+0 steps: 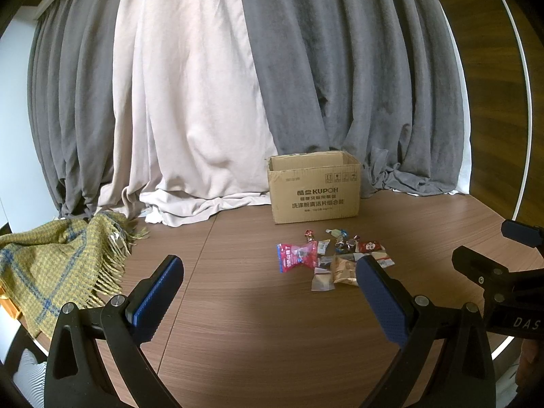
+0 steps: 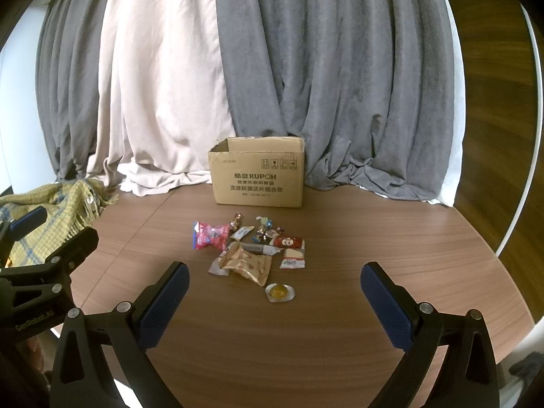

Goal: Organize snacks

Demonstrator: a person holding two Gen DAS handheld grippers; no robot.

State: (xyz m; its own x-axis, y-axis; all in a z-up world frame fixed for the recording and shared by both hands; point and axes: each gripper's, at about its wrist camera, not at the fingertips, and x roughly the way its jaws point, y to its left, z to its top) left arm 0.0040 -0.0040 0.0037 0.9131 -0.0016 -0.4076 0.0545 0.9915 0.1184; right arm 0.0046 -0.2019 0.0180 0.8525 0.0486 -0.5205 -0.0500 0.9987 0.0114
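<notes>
The small wrapped sweets (image 2: 263,233) at the far side of the pile blur together, and the open brown cardboard box (image 2: 258,173) hides its inside. The pile of snack packets (image 2: 250,255) lies mid-table on the brown wooden table (image 2: 374,231), just near of the box; a yellow checked fringed blanket (image 1: 51,265) sits far left. The left gripper (image 1: 268,278) and right gripper (image 2: 273,284) both hover with fingers spread wide, holding nothing.
</notes>
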